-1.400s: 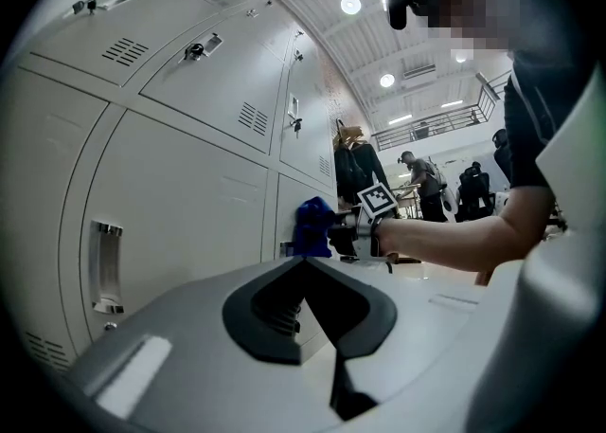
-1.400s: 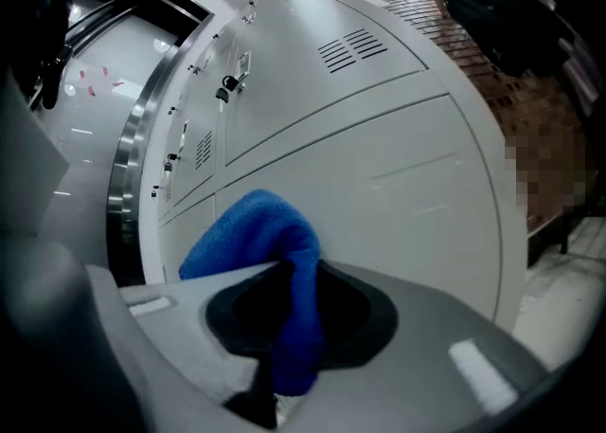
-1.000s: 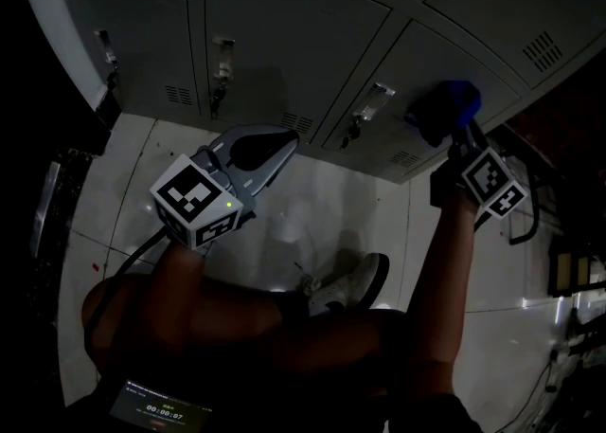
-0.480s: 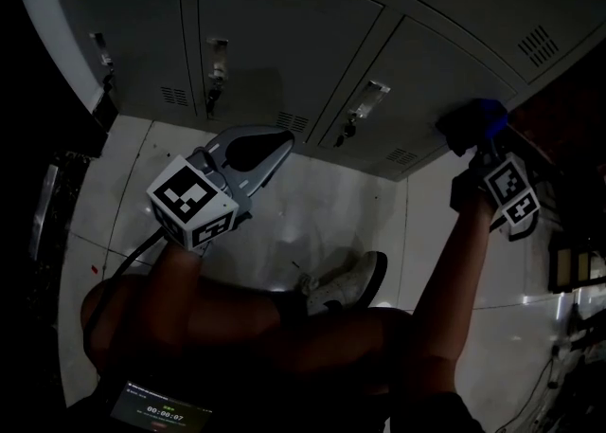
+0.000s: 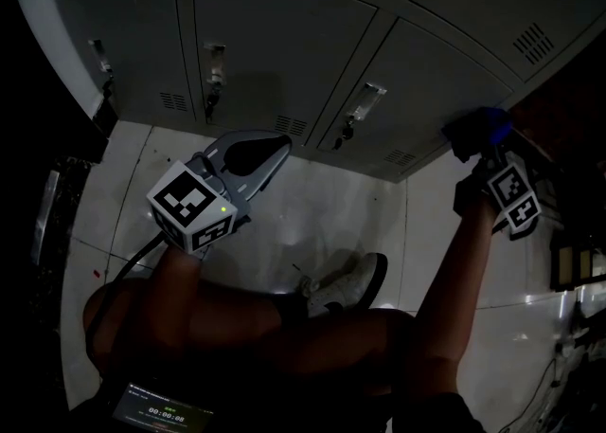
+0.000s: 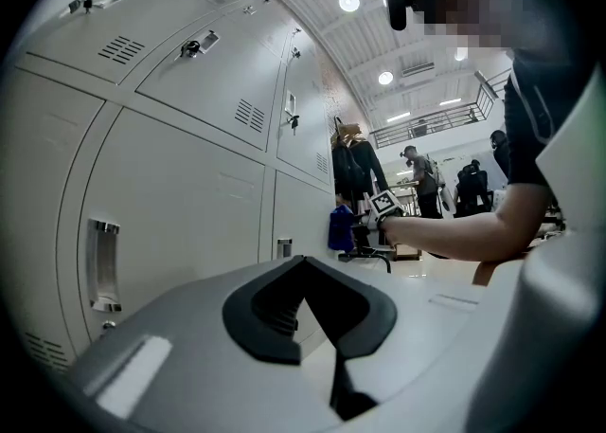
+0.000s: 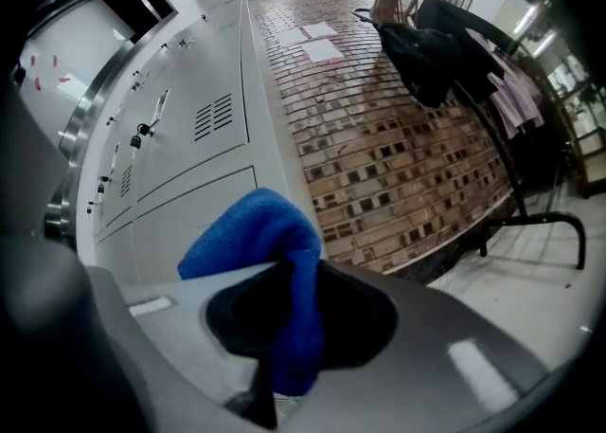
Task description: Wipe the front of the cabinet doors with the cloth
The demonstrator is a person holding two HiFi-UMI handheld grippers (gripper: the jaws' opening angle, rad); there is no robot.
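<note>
The blue cloth is pinched between the fingers of the right gripper, which are clamped on it. A fold is bunched up past the tips toward 11 o'clock, and a strip is trapped down the slot toward 6 o'clock. The fingers of the left gripper are pressed together, with nothing held between them.

In the head view the cloth is found at 3 o'clock of the frame, at the lower right corner of the cabinet doors. Whether it is touching a door face cannot be told. The head view is very dark. The cloth's clamped end is hidden by the gripper body, and the rightmost door is cut off by the frame edge.

The right arm is stretched out straight toward 1 o'clock, with its gripper pointed at the cabinet base. The left arm is bent. The left gripper is held low over the floor at 9 o'clock of centre, tips aimed toward 1 o'clock at the door bottoms and apart from them. A shoe is seen on the floor between the arms.
</note>
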